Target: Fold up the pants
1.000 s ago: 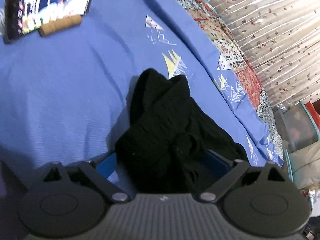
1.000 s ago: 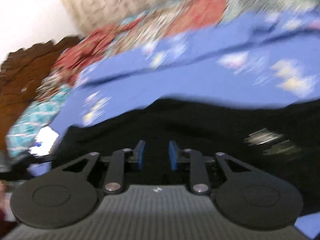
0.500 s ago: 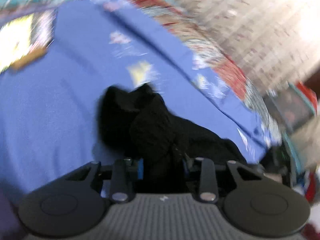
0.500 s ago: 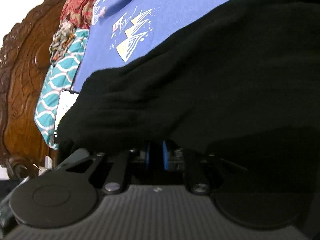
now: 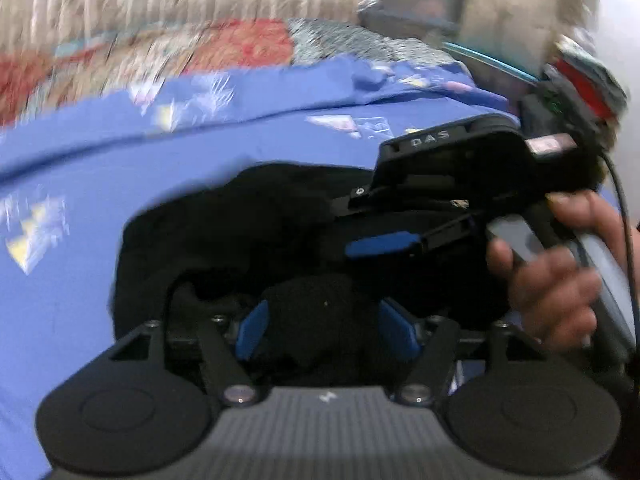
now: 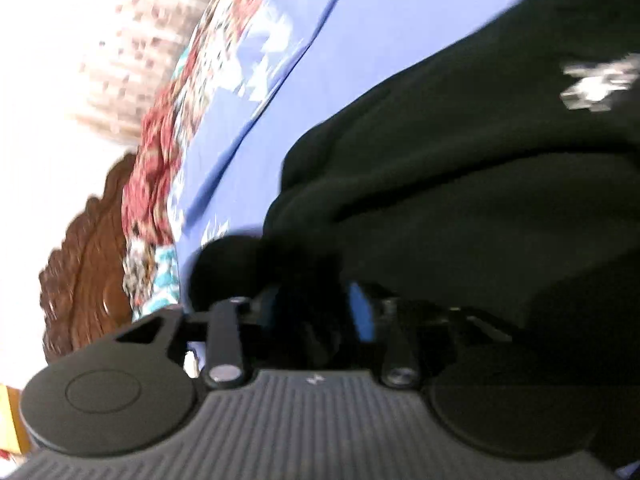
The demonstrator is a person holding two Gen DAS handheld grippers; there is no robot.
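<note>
Black pants (image 5: 248, 232) on blue sheet (image 5: 72, 184), "DAS" on right gripper (image 5: 380, 246) — both grippers' fingers just parting, cloth bunched between, grip unclear

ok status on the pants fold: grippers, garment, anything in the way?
Left gripper and right gripper: jaws just opening, black fabric between both. Black pants bunched on the blue sheet, not folded flat. Nothing else in the way.

both tools have just been opening: left tool (image 5: 327, 332) and right tool (image 6: 316, 312), each with black cloth between.
</note>
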